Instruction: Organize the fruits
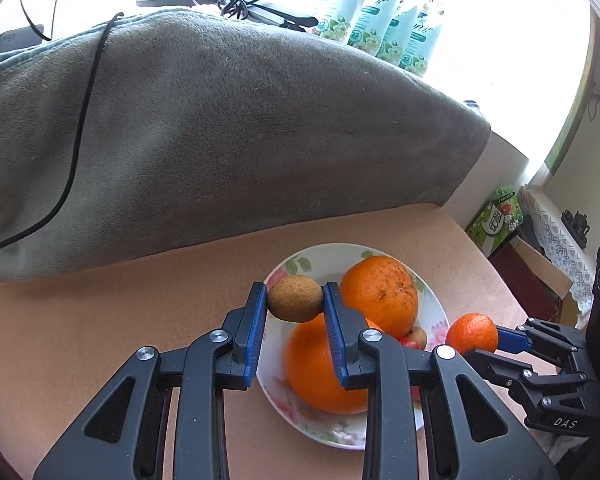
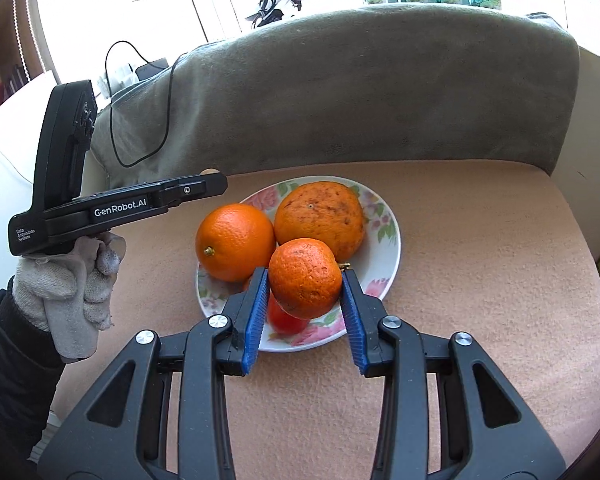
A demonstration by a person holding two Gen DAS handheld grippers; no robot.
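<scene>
Daylight blew out the windows (image 1: 500,20) behind; the fruit stayed sharp, with fisheye bending and dark corners.

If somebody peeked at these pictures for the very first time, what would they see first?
Probably the bright fruit: two big oranges sit on a flowered plate on the tan cushion, in front of a gray blanket. Above the plate, the right tool grips a small orange. The left tool pinches a fuzzy brown kiwi near the plate's far edge.
</scene>
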